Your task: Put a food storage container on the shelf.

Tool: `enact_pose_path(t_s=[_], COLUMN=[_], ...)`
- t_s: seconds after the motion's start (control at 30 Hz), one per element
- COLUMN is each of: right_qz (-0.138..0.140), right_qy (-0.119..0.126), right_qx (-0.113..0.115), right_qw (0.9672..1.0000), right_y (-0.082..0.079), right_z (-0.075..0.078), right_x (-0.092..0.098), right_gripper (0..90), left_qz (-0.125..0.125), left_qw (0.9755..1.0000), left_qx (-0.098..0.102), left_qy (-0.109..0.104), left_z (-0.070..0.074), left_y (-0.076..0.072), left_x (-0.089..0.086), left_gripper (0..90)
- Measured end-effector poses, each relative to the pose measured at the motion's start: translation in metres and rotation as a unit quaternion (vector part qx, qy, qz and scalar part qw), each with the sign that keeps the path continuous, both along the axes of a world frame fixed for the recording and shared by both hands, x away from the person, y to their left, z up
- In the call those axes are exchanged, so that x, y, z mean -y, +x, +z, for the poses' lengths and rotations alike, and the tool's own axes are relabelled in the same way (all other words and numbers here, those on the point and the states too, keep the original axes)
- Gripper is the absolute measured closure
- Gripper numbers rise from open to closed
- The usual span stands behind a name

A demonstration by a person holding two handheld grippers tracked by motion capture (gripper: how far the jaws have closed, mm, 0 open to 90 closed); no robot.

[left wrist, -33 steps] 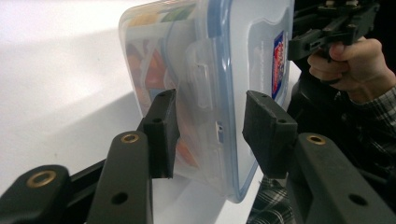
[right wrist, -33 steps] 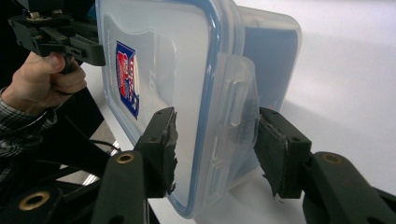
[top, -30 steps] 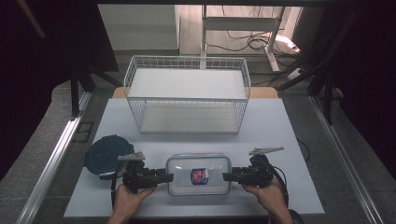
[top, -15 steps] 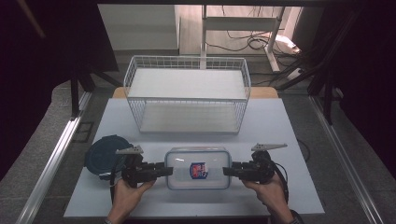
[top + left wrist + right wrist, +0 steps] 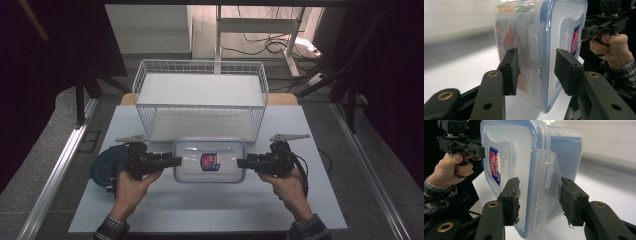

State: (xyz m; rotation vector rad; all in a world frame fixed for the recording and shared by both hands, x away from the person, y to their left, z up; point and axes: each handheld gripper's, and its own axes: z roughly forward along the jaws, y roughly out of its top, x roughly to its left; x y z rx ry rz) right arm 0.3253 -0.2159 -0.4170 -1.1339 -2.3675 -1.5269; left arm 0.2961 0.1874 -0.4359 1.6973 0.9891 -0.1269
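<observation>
1. I grip the clear rectangular plastic lidded container point(image 5: 209, 160) between my left gripper point(image 5: 172, 161) and right gripper point(image 5: 243, 162), each part-closed on one short end.
2. Its long axis runs gripper to gripper, just in front of the white wire basket point(image 5: 200, 100), above the desk point(image 5: 200, 210).

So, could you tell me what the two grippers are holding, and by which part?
Both hold the clear lidded container, one at each short end: the left gripper and the right gripper each clamp top and bottom across an end latch flap.

Box point(image 5: 210, 160) btwn grippers, before basket point(image 5: 200, 107)
</observation>
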Motion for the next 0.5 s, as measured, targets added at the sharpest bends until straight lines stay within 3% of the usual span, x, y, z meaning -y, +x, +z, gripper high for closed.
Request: enact_pose_path(t_s=[0.5], right_qz=[-0.004], right_qy=[0.014], right_qx=[0.033], right_qw=[0.9994], right_y=[0.04], right_z=[0.053], right_x=[-0.019], right_gripper=[52.1], left_qz=[0.017], left_qw=[0.9993], left_qx=[0.031], left_qy=[-0.008], left_z=[0.056], left_y=[0.042], left_x=[-0.019], left_gripper=[54.9])
